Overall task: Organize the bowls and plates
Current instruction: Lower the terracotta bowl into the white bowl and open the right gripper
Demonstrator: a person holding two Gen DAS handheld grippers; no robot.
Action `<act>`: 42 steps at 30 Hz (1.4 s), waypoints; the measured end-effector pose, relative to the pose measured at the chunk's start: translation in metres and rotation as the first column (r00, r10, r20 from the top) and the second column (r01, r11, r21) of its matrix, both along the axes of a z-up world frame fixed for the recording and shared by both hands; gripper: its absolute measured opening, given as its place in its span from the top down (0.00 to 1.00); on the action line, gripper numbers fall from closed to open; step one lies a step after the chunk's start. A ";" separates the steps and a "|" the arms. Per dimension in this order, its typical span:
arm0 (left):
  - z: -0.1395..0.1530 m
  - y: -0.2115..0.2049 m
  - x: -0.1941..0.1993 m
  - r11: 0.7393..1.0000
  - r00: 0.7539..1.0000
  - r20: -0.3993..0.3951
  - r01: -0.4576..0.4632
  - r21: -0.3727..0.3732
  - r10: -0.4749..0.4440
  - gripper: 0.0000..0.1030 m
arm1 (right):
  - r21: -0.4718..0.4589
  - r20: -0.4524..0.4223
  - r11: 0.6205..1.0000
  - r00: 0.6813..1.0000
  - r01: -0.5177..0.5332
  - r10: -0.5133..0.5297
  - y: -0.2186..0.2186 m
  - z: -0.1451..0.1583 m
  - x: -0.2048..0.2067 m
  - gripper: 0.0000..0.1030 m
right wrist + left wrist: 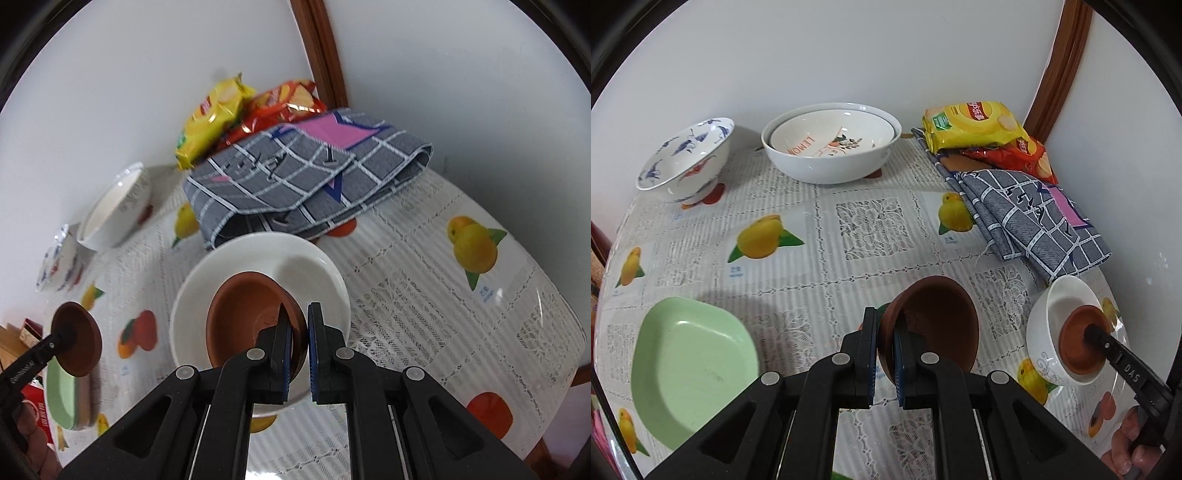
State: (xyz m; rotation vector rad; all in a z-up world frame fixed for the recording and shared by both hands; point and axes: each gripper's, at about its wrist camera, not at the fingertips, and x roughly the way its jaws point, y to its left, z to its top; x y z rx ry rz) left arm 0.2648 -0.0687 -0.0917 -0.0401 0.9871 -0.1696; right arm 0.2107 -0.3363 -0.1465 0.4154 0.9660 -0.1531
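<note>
My left gripper (885,332) is shut on the rim of a brown bowl (934,325) and holds it tilted above the table. It also shows in the right wrist view (77,339), above a green dish (62,398). My right gripper (298,321) is shut on the rim of a second brown bowl (247,317), which sits inside a white bowl (317,269). In the left wrist view that pair is at the right: the white bowl (1049,317) with the brown one (1075,343) in it.
A green dish (690,369) lies at front left. A blue-patterned bowl (683,158) and two nested white bowls (831,147) stand by the wall. A folded checked cloth (1030,218) and snack bags (975,125) fill the back right corner.
</note>
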 end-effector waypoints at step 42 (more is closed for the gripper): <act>0.009 -0.008 0.004 1.000 1.000 0.025 0.018 0.006 -0.018 0.92 | -0.354 -0.141 0.925 0.986 -0.135 0.090 0.043 -0.022 0.030 0.82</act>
